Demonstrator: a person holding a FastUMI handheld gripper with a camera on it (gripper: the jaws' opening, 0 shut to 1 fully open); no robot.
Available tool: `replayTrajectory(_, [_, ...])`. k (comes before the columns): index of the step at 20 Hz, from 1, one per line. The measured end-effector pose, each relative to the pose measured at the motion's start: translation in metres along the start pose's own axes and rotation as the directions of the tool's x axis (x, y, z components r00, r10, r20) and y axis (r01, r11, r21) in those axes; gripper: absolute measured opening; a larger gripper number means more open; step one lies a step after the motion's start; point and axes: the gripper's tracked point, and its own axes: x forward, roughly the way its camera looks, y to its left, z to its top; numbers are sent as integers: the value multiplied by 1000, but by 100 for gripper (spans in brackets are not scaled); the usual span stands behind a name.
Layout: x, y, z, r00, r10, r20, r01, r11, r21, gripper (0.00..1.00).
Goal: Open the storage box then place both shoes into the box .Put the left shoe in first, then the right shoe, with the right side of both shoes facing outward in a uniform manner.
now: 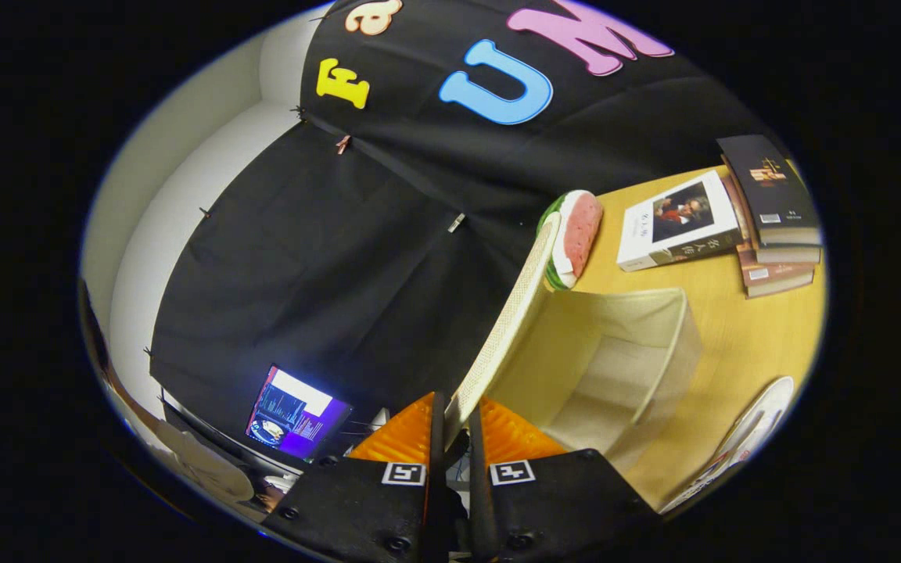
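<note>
Gripper (450, 426) tilted sideways, jaws pinching raised lid (507, 328) of open storage box (654, 352).

Storage box (615, 367) on the tabletop (740, 336), its raised lid (509, 313) pinched in the tool (450, 438), watermelon slice (576, 234) beyond it, books (732, 219) further back, shoe (748, 438) beside the box

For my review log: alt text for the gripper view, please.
The gripper is shut on the storage box's lid, holding it raised above the open storage box on a wooden table. Beyond lie a watermelon-slice toy and books.
</note>
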Motion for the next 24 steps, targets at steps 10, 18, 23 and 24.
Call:
replayTrajectory(10, [108, 63, 12, 1000, 19, -7, -19, 998, -61, 19])
replayTrajectory(18, [136, 69, 3, 999, -15, -41, 11, 995, -100, 87])
replayTrajectory(23, [92, 54, 21, 993, -100, 64, 109, 984, -138, 98])
replayTrajectory(24, [76, 47, 28, 986, -130, 104, 144, 980, -135, 98])
